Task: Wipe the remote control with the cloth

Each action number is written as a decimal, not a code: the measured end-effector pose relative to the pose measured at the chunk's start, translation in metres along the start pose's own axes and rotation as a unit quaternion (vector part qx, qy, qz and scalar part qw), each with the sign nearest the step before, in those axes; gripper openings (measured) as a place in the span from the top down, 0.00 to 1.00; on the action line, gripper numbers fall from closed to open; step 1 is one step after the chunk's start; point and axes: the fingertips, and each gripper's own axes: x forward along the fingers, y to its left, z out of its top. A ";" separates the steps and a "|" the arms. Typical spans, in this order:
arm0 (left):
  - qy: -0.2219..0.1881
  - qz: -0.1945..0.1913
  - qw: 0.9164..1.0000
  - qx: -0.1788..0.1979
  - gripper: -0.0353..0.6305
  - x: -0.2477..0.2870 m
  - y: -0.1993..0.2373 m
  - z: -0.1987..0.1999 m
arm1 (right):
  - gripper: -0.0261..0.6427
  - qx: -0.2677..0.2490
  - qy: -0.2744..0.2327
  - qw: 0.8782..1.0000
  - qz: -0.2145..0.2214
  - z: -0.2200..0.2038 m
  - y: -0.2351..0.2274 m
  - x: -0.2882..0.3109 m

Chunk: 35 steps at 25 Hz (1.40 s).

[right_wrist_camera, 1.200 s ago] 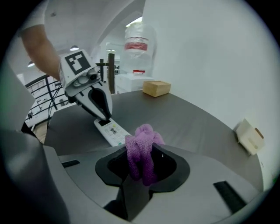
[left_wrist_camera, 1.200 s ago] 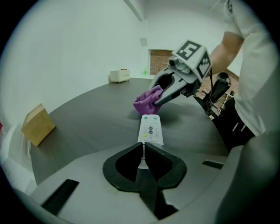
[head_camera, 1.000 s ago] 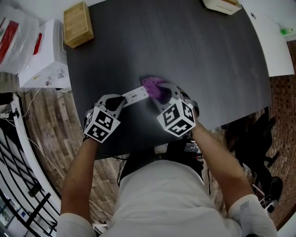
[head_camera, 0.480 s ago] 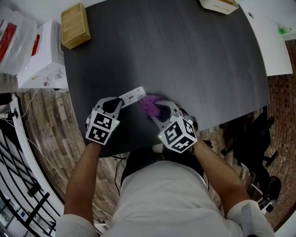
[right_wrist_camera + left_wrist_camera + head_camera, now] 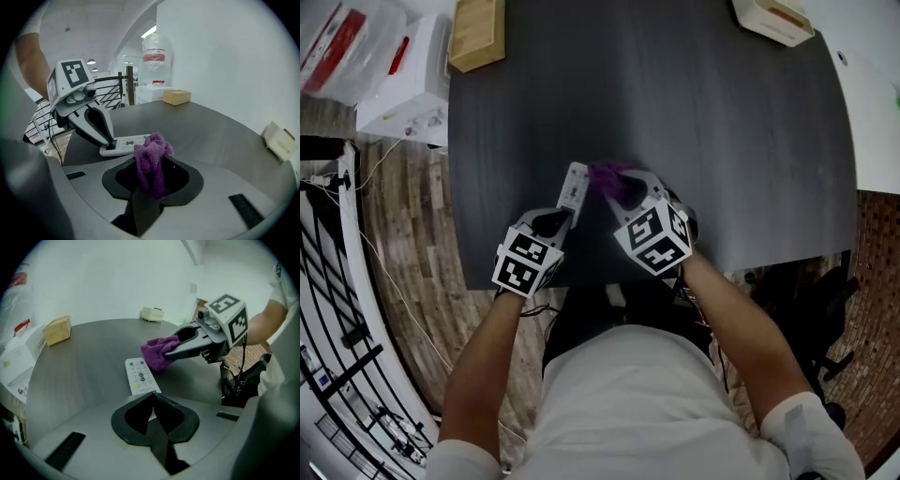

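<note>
- Left tongs [image 5: 152,397], closed tight, clamp the near end of the white remote control [image 5: 139,375] at centre frame.
- Right tongs [image 5: 150,158] pinch the purple cloth [image 5: 152,145] beside the remote's far end.

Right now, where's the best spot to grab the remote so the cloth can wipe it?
Probably the remote's narrow near end, from the person's side, where the left gripper pinches it. It is long and flat, so that leaves the buttons free for the purple cloth.

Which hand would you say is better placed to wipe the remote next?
Right. The right tongs grip the cloth beside the remote; the left tongs are busy clamping the remote's end.
</note>
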 end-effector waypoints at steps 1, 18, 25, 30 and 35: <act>-0.001 0.002 1.000 -0.006 0.92 0.002 -0.004 0.001 | 0.78 -0.005 -0.004 1.000 0.006 0.001 -0.001 0.001; -0.013 -0.020 0.999 -0.025 0.92 -0.002 -0.003 -0.009 | 0.78 -0.008 -0.004 1.000 0.003 0.015 -0.008 0.019; -0.007 -0.044 0.999 0.011 0.92 0.004 -0.006 -0.007 | 0.79 -0.045 0.005 0.998 0.052 0.012 0.039 0.012; 0.001 -0.051 0.998 0.037 0.92 0.006 -0.008 -0.008 | 0.79 -0.137 0.028 0.989 0.046 0.007 0.056 0.005; 0.008 -0.057 0.998 0.041 0.92 0.007 -0.009 -0.007 | 0.78 -0.230 0.053 0.971 0.044 -0.002 0.065 -0.005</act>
